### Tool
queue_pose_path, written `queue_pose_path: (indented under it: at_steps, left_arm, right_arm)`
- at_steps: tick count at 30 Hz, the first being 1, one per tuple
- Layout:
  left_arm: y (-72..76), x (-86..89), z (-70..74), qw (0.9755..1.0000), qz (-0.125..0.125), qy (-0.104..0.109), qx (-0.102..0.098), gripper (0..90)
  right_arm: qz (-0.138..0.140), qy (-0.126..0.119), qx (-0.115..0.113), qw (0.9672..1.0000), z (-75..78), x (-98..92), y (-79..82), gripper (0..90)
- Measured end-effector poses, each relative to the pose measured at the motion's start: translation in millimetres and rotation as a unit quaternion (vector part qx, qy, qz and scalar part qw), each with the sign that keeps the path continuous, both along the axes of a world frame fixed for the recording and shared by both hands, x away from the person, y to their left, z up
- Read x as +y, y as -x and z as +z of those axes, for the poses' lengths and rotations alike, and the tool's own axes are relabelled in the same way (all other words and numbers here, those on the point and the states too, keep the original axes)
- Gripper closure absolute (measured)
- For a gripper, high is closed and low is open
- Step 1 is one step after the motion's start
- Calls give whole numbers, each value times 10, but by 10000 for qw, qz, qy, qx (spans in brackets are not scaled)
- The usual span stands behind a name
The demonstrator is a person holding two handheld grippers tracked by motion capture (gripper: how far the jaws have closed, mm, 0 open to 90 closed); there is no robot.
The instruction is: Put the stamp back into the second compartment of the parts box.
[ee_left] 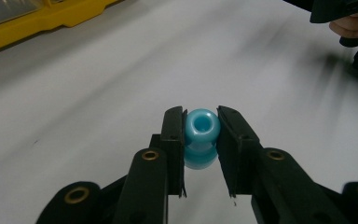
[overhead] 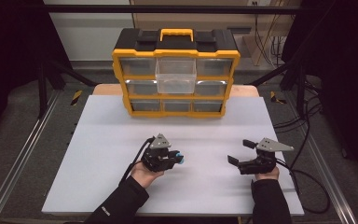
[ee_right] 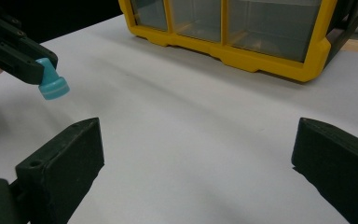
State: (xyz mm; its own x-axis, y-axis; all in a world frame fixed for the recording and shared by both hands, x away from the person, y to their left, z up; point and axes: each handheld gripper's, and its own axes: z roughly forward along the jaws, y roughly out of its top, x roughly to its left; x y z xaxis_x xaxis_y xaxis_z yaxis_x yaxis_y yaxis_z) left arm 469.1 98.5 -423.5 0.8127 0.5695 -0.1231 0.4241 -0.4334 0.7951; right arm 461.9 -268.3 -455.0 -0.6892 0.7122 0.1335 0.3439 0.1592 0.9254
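A small blue plastic piece (ee_left: pixel 200 135) is gripped betw. the jaws of the left gripper (overhead: pixel 179 158), clamped at its narrow waist, w/ a hollow end facing the camera in the left gripper view. In the right gripper view the same piece (ee_right: pixel 51 81) is seen held clear of the table, its wider flanged end pointing down and outward. The right gripper (overhead: pixel 240 151) is carried w/ jaws spread wide, nothing betw. them, well apart from the left.

Progress, as judged: the pick-up is done; placement is not. The likely target is the yellow organizer (overhead: pixel 175 72) at the far edge, where one clear drawer (overhead: pixel 175 74) in the top row's middle is pulled out and looks empty. The piece is well short of it, so the carry and drop are still left, and prob. closing the drawer too. The other drawers are shut.

Surface: a plain white sheet (overhead: pixel 98 154) over a wooden tabletop, bare apart from the organizer. Room: dark curtains at both sides, metal frame rails, cables trailing on the floor at right, a pale wall behind.
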Motion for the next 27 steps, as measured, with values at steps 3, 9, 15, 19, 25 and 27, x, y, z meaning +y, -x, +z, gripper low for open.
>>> queue_pose_path:
  at_steps: [3, 9, 15, 19, 25, 27]
  left_arm:
    - [-6, 29, 24, 10000, 21, 1, -27, 725]
    - [-17, 79, 73, 10000, 65, 31, -67, 725]
    - [-23, 139, 133, 9998, 121, 54, -126, 725]
    - [-26, 187, 180, 9997, 159, 69, -171, 725]
    - [-40, 243, 236, 9996, 213, 74, -186, 725]
    - [-45, 262, 262, 9995, 229, 71, -202, 725]
  right_arm:
    - [-2, 1, 3, 10000, 0, -1, -1, 26]
    - [-3, -3, 7, 10000, 1, -1, -1, 26]
    - [-2, 0, 9, 10000, 1, -2, -2, 26]
    - [-15, -6, -1, 10000, 3, -3, -2, 26]
    - [-10, -1, 5, 10000, 2, -2, -2, 26]
    - [-21, -1, 0, 10000, 3, -4, -2, 26]
